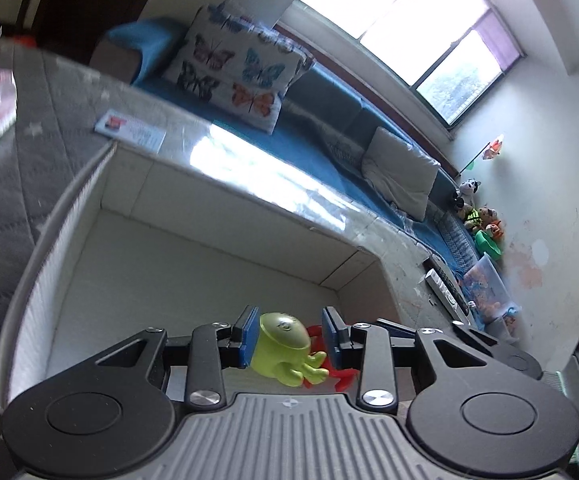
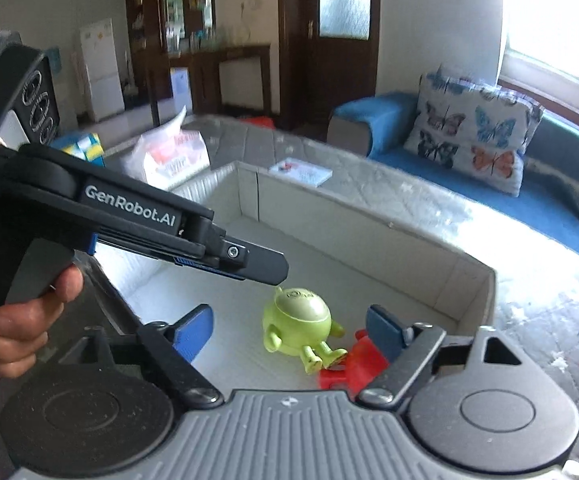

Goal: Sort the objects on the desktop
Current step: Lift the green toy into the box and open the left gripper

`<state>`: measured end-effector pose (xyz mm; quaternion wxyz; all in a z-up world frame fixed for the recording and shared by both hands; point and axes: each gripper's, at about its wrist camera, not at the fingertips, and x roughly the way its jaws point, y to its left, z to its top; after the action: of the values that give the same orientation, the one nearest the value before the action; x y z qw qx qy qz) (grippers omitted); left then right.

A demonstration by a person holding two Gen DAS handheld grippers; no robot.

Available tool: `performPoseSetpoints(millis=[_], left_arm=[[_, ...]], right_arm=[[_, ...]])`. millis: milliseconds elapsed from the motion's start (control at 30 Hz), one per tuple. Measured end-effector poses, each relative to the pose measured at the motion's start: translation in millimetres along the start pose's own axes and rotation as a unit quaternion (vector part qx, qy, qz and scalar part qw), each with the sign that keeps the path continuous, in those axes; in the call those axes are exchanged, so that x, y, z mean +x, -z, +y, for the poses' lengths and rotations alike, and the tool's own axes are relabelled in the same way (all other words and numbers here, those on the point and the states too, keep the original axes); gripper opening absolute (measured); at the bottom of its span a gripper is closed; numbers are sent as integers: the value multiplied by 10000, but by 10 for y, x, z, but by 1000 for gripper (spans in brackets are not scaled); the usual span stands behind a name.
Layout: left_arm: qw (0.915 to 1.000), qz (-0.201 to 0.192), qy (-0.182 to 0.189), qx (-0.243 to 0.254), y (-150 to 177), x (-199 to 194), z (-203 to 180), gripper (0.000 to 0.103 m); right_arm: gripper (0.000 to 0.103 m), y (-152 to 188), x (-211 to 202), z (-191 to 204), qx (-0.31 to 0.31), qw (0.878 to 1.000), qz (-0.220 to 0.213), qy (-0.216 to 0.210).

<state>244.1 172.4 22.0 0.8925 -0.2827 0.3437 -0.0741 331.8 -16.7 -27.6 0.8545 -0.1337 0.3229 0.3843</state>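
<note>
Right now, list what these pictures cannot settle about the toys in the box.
- Red toy: shape unclear. The right hand-held gripper covers part in the right wrist view; the green figure hides most in the left wrist view.
- Green figure's face: turned away in both views.
- Left hand-held gripper: contact with the figure is unclear.
- White box: near wall cut off.

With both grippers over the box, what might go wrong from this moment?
1. The left gripper is open around the green figure, which touches the red toy; closing may disturb both.
2. The right gripper hangs open near the same toys, so the tools may collide inside the white box.
</note>
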Motion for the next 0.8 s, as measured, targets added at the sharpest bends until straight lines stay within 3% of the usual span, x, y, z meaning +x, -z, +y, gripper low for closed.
performPoseSetpoints(millis=[167,333,533,800], left_arm=[[9994,-219,51,275,112,-230,-234,36],[9973,-378,86,628,296,-439,-467,36],[9961,-471,202,713,505,-647,-610,36],[9940,-348,333,985,901,-776,-798,37]], right_arm=[[103,105,-382,87,0,9987,-471,178],[103,249,-746,157,61,9963,-789,326],[103,567,-1158,235,203,9902,-1190,702],[103,1094,-1485,334,388,9912,-1047,710]])
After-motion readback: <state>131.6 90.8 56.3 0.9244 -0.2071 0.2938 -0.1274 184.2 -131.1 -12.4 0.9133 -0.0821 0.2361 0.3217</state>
